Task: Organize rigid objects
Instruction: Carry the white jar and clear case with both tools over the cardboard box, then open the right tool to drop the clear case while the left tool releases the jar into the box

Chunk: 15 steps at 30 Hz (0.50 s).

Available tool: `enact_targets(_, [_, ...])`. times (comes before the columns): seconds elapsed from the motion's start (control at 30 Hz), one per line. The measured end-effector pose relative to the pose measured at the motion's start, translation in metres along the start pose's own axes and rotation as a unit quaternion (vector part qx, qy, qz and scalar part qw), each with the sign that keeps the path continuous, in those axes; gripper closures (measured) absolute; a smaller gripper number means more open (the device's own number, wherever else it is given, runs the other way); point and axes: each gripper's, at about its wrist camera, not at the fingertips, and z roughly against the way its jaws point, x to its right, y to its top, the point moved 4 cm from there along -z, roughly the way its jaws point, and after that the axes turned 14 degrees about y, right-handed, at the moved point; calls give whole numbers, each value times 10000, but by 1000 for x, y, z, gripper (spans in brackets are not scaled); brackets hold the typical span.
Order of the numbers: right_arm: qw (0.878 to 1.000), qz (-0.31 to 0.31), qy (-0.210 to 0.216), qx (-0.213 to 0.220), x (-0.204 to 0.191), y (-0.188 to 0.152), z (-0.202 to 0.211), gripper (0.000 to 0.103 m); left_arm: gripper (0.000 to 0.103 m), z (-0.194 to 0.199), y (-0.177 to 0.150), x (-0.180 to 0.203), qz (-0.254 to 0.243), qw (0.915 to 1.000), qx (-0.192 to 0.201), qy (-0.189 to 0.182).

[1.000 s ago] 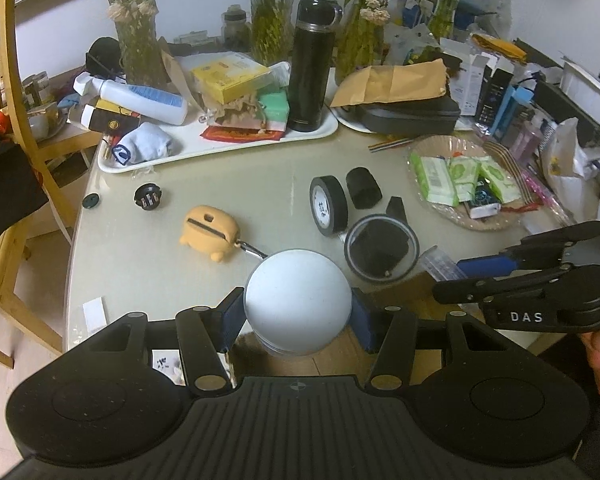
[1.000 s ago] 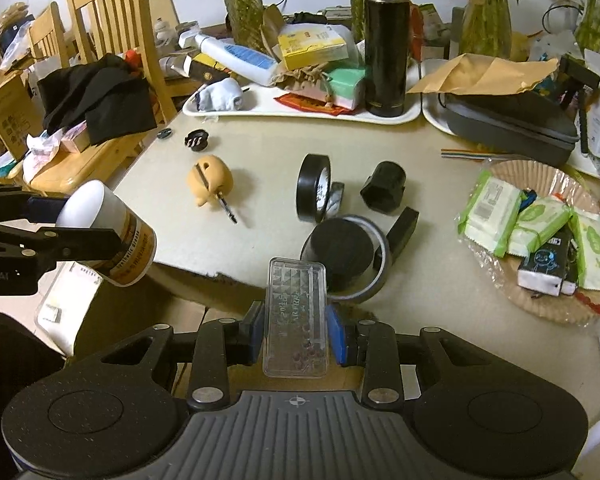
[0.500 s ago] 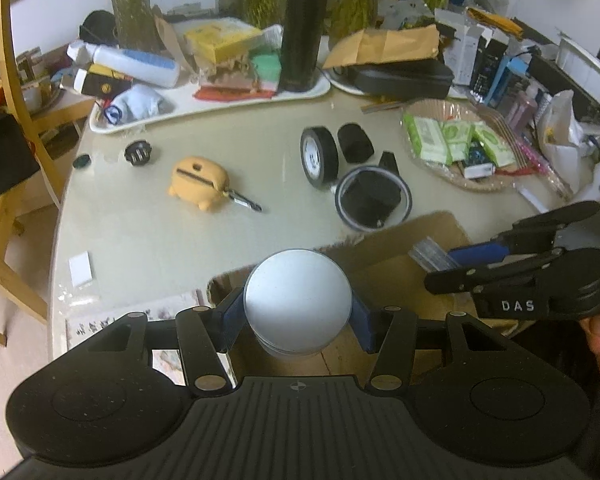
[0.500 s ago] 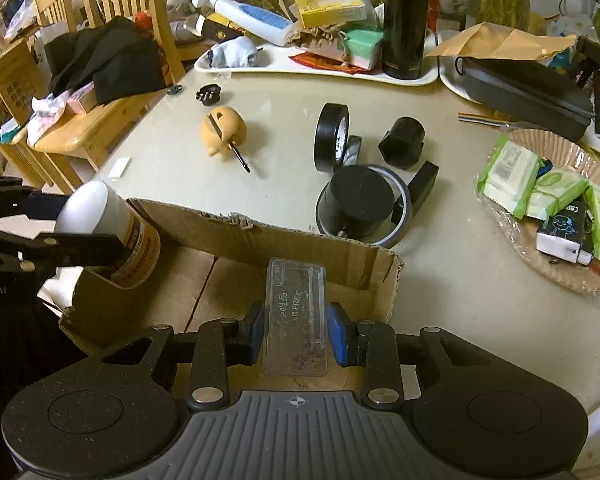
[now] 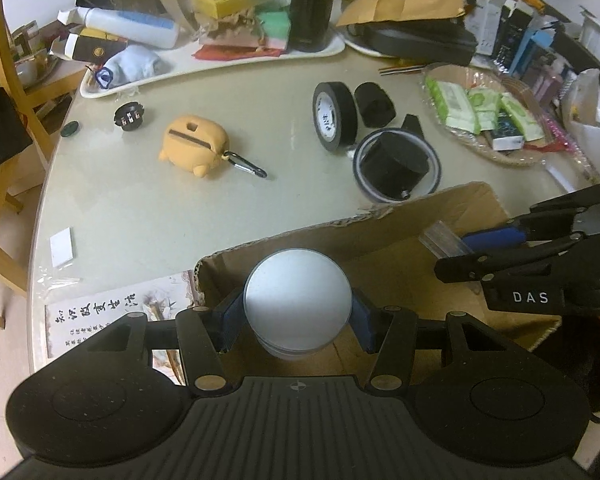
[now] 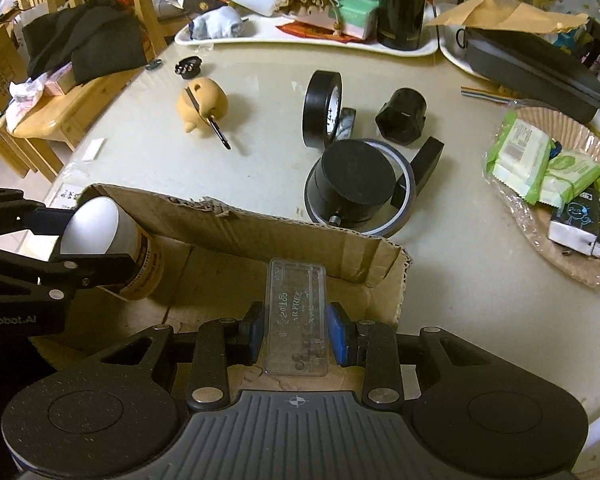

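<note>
Now left claw (image 5: 298, 312) clamps white-capped jar (image 5: 298, 300) cap-forward, right claw (image 6: 296, 334) clamps clear case (image 6: 296, 320) lengthwise, over cardboard box (image 6: 260, 226)

"DAS" – right hand-held gripper (image 5: 456, 242); "AR FREE" – clear case (image 6: 296, 320); "Robot.AI" – left hand-held gripper (image 6: 96, 232).

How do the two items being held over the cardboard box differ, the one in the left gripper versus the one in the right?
The jar in the left gripper is round and opaque, with a white lid and a yellow-brown label; the plastic case in the right gripper is flat, rectangular and see-through, with small dark beads inside. The jar is wider, so its jaws stand further apart. Both are clamped between blue pads above the open cardboard box.
</note>
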Motion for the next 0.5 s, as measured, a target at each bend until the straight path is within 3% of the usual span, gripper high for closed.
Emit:
enact_targets(0.43, [10000,28,-11,-58,-2,4,-7,66,50,-5,-1,-1,-128,9999,-60,-33])
enact_targets(0.47, [10000,43,-12,-59,-2,4,-7,62,49,-5,-2,0,-167,9998,-76,-29])
enact_targets(0.5, [10000,58,-10,-69,-3,5,-7,50,49,-5,-2,1,-214,9997,-88,-20])
